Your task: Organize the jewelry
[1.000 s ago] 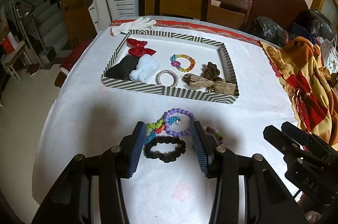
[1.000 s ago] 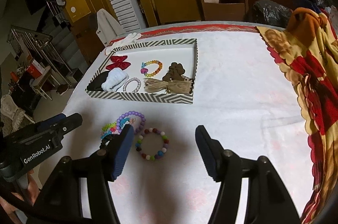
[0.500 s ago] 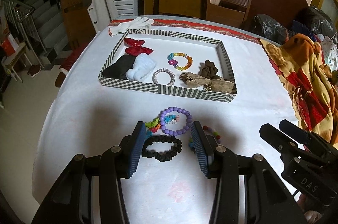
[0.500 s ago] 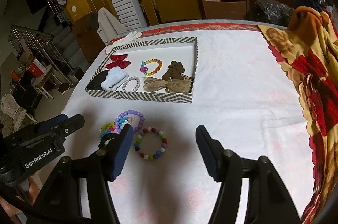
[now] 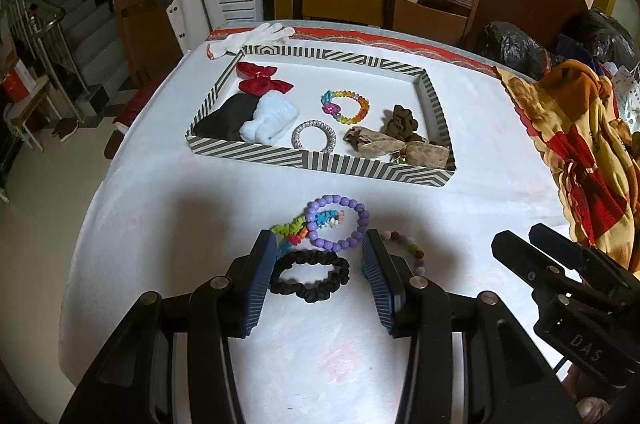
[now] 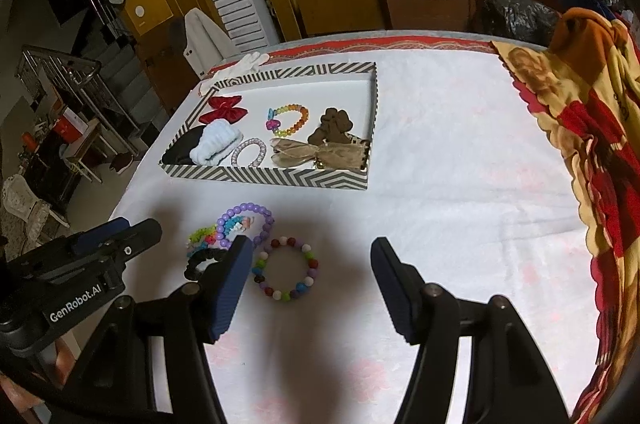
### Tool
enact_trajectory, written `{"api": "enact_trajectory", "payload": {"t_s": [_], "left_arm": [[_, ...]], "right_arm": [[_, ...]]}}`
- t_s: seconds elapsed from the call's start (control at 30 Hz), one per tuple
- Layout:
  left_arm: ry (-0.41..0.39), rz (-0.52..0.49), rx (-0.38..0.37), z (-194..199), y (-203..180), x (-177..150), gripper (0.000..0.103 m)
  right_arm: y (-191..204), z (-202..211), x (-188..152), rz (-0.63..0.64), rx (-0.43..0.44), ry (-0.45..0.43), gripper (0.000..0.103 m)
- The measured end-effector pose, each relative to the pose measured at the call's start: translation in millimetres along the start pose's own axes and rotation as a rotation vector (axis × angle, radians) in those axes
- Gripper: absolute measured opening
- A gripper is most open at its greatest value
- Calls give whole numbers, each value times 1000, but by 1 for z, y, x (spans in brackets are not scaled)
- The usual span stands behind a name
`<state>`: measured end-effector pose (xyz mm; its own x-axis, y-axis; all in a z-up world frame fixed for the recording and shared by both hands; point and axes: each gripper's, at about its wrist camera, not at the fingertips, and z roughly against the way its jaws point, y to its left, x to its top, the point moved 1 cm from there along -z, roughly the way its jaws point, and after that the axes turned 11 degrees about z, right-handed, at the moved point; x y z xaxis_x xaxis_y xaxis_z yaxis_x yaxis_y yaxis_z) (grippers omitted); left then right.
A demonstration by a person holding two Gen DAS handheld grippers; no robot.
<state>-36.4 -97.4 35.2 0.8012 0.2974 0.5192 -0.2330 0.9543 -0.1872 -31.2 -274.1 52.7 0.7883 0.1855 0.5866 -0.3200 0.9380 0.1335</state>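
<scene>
Left wrist view: our left tongs (image 5: 318, 260) hang spread around the black scrunchie (image 5: 309, 275) on the bench, near the striped tray (image 5: 320, 162); right tongs (image 6: 312, 274) spread too. We should lower squarely, avoiding the purple bracelet (image 5: 338, 222)

— What's lying loose on your table?

— A black scrunchie (image 5: 309, 277) is lying flat nearest me. A purple bead bracelet (image 5: 338, 227) is overlapping a bright braided band (image 5: 298, 230), and a multicoloured bead bracelet (image 6: 285, 273) is sitting just beside them.

— And the striped tray (image 5: 320, 160)?

— It's holding a red bow (image 5: 262, 82), a rainbow bracelet (image 5: 345, 106), a clear coil tie (image 5: 313, 139) and brown hair pieces (image 5: 394, 140).
</scene>
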Motion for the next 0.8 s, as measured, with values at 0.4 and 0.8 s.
{"api": "enact_trajectory", "payload": {"t_s": [0.4,0.8], "left_arm": [[10,9,2,-4,9,-2,54],[38,23,0,-10,19,-4,54]], "right_arm": [[6,-7,0,4,6,22,65],[9,-16,-2,3,9,44,65]]}}
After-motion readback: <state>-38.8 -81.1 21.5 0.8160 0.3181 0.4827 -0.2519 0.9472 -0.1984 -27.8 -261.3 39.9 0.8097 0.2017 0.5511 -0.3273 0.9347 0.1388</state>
